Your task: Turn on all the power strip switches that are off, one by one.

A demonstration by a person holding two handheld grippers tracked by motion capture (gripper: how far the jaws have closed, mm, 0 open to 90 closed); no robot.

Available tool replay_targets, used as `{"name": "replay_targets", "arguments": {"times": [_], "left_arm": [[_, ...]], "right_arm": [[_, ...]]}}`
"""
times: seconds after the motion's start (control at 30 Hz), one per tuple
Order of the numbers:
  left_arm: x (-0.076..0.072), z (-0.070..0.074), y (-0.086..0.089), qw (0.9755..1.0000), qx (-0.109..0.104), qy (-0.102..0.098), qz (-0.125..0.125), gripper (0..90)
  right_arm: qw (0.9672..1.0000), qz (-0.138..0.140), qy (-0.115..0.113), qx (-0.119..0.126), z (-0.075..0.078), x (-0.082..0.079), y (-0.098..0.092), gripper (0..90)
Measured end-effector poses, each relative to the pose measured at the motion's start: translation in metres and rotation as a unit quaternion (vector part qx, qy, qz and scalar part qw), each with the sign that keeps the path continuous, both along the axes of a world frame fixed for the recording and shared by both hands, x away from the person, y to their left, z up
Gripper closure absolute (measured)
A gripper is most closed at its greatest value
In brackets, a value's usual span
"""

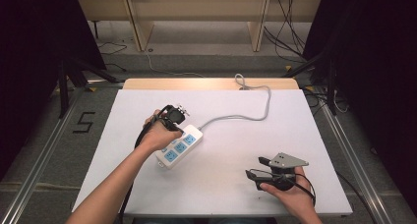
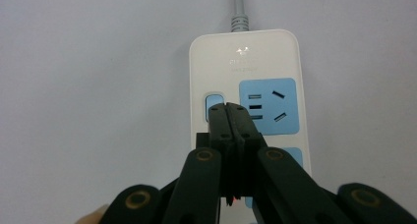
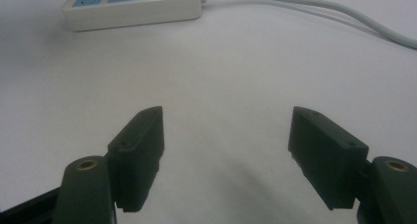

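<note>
At frame centre, the power strip's switch (image 2: 213,104) is pressed by the closed, empty left gripper (image 2: 227,107); a stiff, light, slide-prone body is judged

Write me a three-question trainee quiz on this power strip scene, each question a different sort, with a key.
1. True or false: the left gripper has its jaws shut, with the tips at the switch of the power strip.
2. Multiple choice: the right gripper is
A. shut on the cable
B. open, over bare table
C. shut on the power strip
3. Fill in: in the high view, the grey cable leaves the power strip and runs toward the ___ edge of the table.

Key: 1 true; 2 B; 3 far.
</note>
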State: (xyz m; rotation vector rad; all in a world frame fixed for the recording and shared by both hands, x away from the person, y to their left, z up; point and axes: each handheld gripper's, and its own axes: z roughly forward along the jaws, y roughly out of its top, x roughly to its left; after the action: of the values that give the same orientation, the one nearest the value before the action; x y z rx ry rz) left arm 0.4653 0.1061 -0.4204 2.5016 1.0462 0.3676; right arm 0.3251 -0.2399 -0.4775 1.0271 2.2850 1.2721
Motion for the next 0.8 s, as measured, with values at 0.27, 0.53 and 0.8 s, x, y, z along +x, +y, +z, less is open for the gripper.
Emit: {"name": "replay_targets", "arguments": {"times": [0.27,0.53,0.8], "left_arm": [[-0.006,0.001,0.005,1.0,0.0,-0.003,0.002,89.7],[-0.011,0.001,0.011,1.0,-0.003,-0.001,0.005,89.7],[-0.015,0.002,0.015,1.0,-0.004,0.0,0.005,89.7]], "right_arm": [[1.0,0.0,-0.001,-0.001,0.0,0.0,0.0,30.6],[1.0,0.001,0.0,-0.002,0.0,0.0,0.001,30.6],[1.0,0.0,0.0,-0.001,0.0,0.0,0.0,30.6]]}}
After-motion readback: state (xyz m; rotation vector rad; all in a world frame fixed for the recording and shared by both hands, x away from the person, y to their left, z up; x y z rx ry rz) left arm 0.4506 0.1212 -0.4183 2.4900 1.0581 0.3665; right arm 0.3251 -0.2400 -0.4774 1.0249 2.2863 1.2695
